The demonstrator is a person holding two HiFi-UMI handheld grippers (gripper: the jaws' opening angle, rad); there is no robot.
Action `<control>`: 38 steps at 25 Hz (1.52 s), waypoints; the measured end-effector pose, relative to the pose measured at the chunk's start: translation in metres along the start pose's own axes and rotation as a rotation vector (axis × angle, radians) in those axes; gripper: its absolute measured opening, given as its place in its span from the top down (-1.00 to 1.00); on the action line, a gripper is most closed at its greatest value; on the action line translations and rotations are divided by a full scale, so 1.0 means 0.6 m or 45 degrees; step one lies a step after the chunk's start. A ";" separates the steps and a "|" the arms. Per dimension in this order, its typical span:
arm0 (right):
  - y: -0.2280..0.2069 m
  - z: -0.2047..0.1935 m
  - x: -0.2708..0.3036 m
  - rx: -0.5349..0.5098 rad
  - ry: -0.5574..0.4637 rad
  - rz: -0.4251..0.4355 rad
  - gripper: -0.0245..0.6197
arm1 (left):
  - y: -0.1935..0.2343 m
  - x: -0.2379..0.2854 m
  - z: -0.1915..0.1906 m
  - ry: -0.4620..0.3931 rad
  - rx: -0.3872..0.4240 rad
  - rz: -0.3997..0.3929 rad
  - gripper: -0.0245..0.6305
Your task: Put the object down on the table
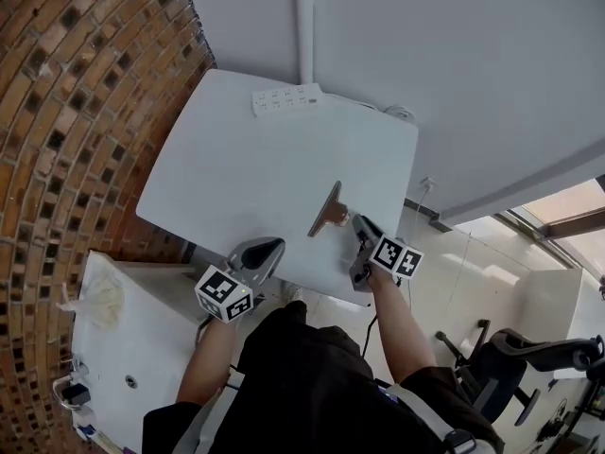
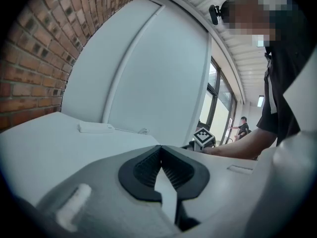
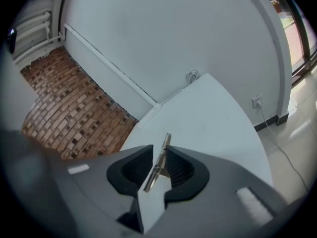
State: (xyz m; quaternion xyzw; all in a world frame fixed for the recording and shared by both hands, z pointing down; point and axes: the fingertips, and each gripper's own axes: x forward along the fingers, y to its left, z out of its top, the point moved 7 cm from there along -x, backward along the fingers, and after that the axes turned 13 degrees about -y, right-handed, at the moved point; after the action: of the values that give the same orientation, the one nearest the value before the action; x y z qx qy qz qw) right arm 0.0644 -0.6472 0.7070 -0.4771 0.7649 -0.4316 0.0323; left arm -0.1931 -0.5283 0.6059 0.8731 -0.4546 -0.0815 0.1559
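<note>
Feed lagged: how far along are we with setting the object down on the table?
Done: nothing released yet. In hand: the right gripper is shut on the thin metal object over the white table near its front edge; contact unclear. The left gripper is shut, empty. Left: lower, open, withdraw.

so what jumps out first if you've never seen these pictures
The eye goes first to the thin, flat metal object pinched between the jaws of the right gripper, by the near edge of the white table. Next come the brick wall on the left and the white power strip at the table's far edge. The left gripper is shut on nothing.
</note>
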 end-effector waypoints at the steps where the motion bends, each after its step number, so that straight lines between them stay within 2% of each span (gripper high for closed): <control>1: 0.007 0.003 -0.016 0.014 -0.018 0.049 0.67 | -0.017 -0.005 0.002 -0.013 0.016 0.011 0.92; 5: 0.042 0.020 -0.102 0.028 -0.063 0.251 0.72 | -0.102 -0.018 0.001 -0.082 0.073 0.040 0.92; 10: 0.061 0.042 -0.297 -0.069 -0.090 0.484 0.83 | -0.252 -0.048 -0.030 -0.153 0.086 0.071 0.92; 15: 0.049 0.081 -0.455 -0.210 -0.162 0.590 0.90 | -0.394 -0.063 -0.035 -0.237 0.100 0.062 0.92; 19: 0.067 0.069 -0.524 -0.334 -0.148 0.685 0.90 | -0.461 -0.098 -0.028 -0.262 0.157 0.089 0.92; 22: 0.081 0.055 -0.562 -0.484 -0.108 0.771 0.90 | -0.496 -0.132 -0.024 -0.252 0.211 0.110 0.92; 25: 0.093 0.065 -0.595 -0.582 -0.136 0.820 0.90 | -0.511 -0.183 -0.008 -0.256 0.266 0.144 0.92; 28: 0.112 0.074 -0.620 -0.595 -0.213 0.860 0.90 | -0.508 -0.245 0.014 -0.331 0.270 0.224 0.92; 31: 0.127 0.057 -0.642 -0.589 -0.312 0.848 0.90 | -0.516 -0.299 0.020 -0.393 0.241 0.275 0.92; 34: 0.149 0.023 -0.651 -0.581 -0.363 0.836 0.90 | -0.523 -0.344 0.006 -0.402 0.215 0.293 0.92; 38: 0.186 -0.014 -0.654 -0.637 -0.381 0.860 0.91 | -0.509 -0.378 0.000 -0.382 0.196 0.293 0.92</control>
State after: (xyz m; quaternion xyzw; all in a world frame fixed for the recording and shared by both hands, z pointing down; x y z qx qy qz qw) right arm 0.1948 -0.3253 0.4930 -0.2508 0.9457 -0.1245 0.1653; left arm -0.0886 -0.1782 0.5002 0.8029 -0.5744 -0.1573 0.0273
